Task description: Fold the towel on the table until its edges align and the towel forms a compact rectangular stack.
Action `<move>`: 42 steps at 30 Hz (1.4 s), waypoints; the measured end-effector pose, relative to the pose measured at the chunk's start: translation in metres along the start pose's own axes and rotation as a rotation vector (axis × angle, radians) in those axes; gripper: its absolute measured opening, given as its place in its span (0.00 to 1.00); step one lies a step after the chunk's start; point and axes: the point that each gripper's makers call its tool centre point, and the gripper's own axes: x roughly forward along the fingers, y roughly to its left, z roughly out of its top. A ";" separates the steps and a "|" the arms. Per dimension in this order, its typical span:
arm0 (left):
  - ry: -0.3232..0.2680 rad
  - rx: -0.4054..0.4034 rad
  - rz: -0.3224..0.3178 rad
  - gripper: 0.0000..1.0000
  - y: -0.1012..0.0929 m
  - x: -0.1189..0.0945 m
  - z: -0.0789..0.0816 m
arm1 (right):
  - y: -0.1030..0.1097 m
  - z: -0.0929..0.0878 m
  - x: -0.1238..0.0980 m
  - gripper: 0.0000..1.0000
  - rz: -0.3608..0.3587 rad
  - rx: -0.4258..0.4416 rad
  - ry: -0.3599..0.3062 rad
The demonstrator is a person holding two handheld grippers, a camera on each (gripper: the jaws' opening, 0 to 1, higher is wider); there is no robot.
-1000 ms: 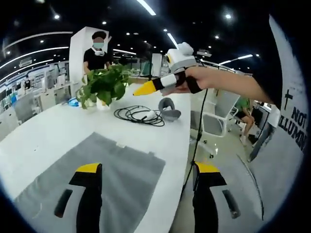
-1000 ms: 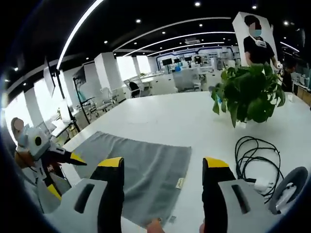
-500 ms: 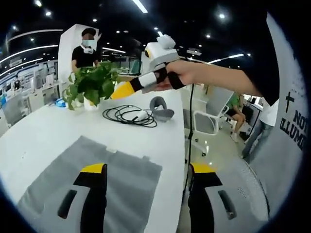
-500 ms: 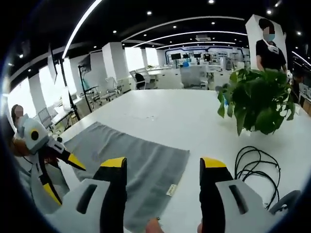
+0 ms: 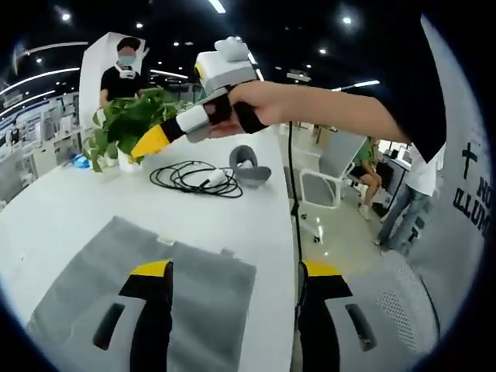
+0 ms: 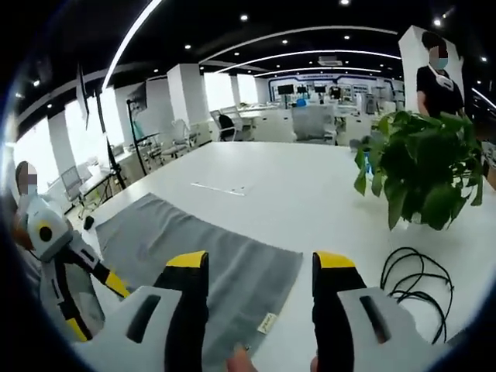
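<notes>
Your left gripper (image 5: 231, 267) has its black, yellow-tipped jaws spread wide with nothing between them. It hangs above the near edge of the flat grey rectangular towel (image 5: 101, 271); one jaw is over the cloth, the other past the edge of the white glossy table (image 5: 46, 209). Contact with the towel: cannot tell.

Your right gripper (image 6: 260, 260) has its jaws parted wide too, gripping nothing. It hovers over the towel's (image 6: 178, 248) end nearest the plant, where a small pale label (image 6: 266, 322) sits at the hem.

In the left gripper view the right gripper (image 5: 153, 139) comes in from the right, held in your hand (image 5: 256, 105), its yellow tip in the air well above the towel. You can't judge its opening from that angle. In the right gripper view the left gripper (image 6: 97, 298) shows at the towel's far end, yellow tips apart, near the table edge.

The towel lies spread out flat and unfolded on the table, along its near edge.

Beyond the towel, a coil of black cable (image 5: 190, 177) lies on the table, with a small grey rounded device (image 5: 249, 163) just beside it. A green leafy plant in a white pot (image 6: 418, 174) stands further from the towel than the cable. A person in a black shirt (image 6: 438, 81) stands behind the plant. A white mesh office chair (image 5: 322, 186) stands off the table's side, away from the towel.
</notes>
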 end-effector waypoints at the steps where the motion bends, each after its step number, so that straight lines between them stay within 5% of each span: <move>1: -0.002 0.000 -0.005 0.67 -0.001 0.003 0.001 | 0.001 0.000 0.000 0.53 0.001 -0.002 0.001; 17: 0.079 -0.003 -0.009 0.63 0.004 0.051 -0.022 | -0.017 -0.016 0.034 0.54 -0.008 -0.003 0.079; 27: 0.115 0.003 -0.027 0.63 -0.005 0.063 -0.034 | -0.031 -0.016 0.053 0.50 -0.027 0.074 0.056; 42: 0.123 -0.037 -0.059 0.54 -0.010 0.092 -0.054 | -0.043 -0.054 0.083 0.47 -0.051 0.077 0.130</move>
